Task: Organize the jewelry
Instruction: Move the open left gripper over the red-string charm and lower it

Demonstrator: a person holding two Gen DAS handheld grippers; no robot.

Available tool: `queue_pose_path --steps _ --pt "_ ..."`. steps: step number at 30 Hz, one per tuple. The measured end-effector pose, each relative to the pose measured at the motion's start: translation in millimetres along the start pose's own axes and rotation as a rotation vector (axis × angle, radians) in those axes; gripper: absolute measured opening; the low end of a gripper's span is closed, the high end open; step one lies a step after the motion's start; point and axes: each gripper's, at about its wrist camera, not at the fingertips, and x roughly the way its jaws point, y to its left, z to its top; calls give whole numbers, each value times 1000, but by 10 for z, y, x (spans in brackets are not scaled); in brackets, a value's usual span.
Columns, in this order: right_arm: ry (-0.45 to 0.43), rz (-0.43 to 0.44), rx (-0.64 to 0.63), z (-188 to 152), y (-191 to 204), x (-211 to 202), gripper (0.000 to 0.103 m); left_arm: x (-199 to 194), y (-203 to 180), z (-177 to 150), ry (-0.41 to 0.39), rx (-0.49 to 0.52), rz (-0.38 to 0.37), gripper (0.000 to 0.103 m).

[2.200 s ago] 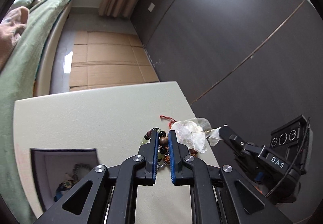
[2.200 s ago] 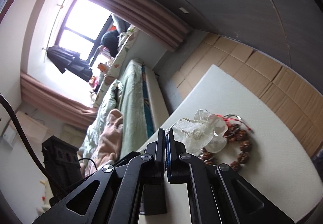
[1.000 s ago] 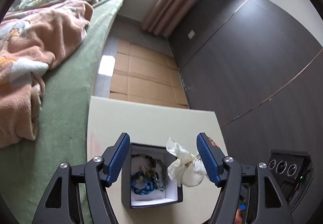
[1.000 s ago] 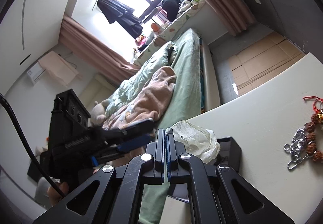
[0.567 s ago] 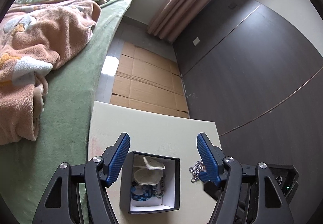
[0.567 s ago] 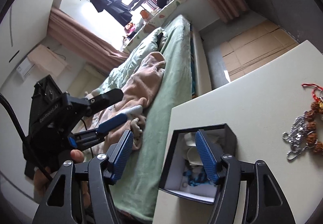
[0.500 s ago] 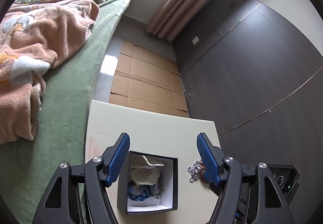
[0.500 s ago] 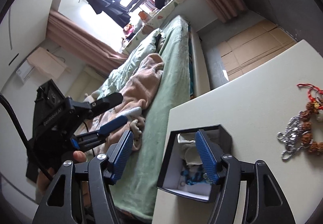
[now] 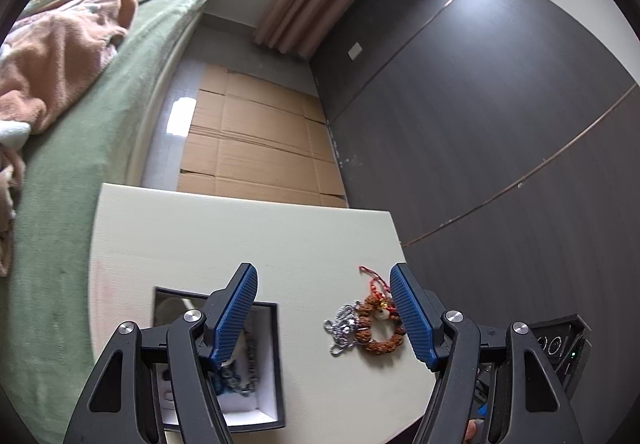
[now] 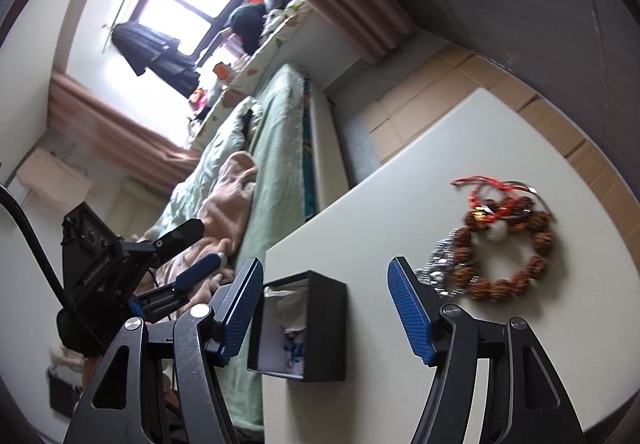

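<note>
On my left lies the bed (image 9: 80, 148). My left gripper (image 9: 324, 314) hangs over the bench (image 9: 240, 236), fingers spread, holding nothing. The black box (image 9: 276, 364) with blue beads and a white pouch inside sits left; the brown bead bracelet (image 9: 380, 328) and silver chain (image 9: 342, 326), touching, lie right. My right gripper (image 10: 324, 314) is spread too.

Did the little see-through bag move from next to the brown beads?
Yes. The bag now lies inside the black box, away from the brown beads on the table.
</note>
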Motion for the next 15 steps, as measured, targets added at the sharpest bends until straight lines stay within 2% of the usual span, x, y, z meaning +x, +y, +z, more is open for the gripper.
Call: queue_pose_path --steps 3,6,13,15 --pt "-12 -25 41 40 -144 -103 67 148 -139 -22 24 18 -7 70" --pt "-35 -54 83 74 -275 -193 87 303 -260 -69 50 34 -7 70" --pt "-52 -144 174 154 -632 -356 87 701 -534 -209 101 105 -11 70" --pt "-54 -146 205 183 -719 -371 87 805 -587 -236 108 120 -15 70"
